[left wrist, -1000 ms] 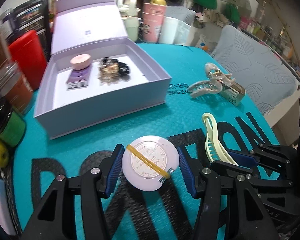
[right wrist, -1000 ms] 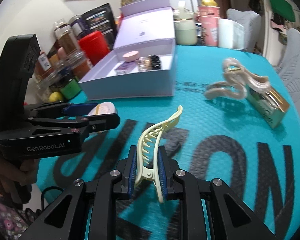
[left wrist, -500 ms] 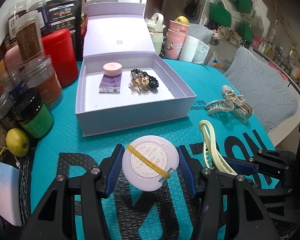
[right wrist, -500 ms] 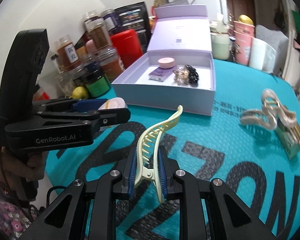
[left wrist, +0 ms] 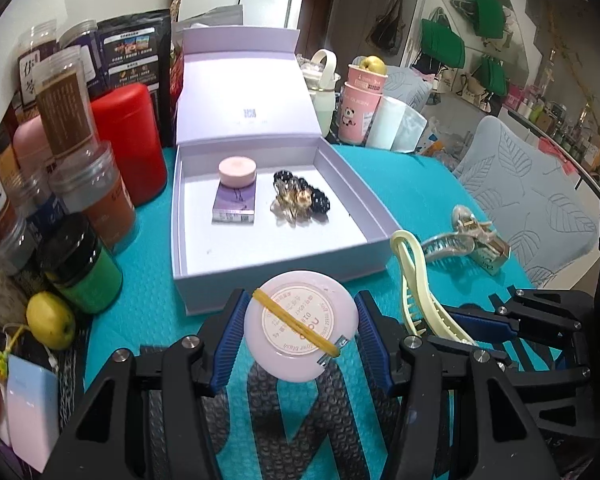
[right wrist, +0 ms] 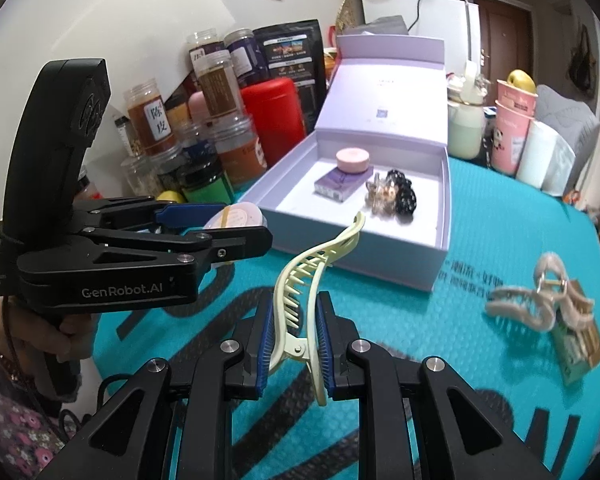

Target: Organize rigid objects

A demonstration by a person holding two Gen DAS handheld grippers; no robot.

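1. Left gripper, bottom centre of the left wrist view: fingers pinching a round pink compact banded with yellow elastic, held above the teal tabletop.
2. Right gripper, bottom centre of the right wrist view: fingers clamped on a pale yellow hair clip.
3. Mid-frame: open lilac box, containing a pink jar and dark hair clips.
4. Right of frame: beige claw clip lying on the tabletop.

A lived-in home is shown: a table crowded with food jars, cups and a fridge behind, with pots kept on top and tote bags hung on the wall.
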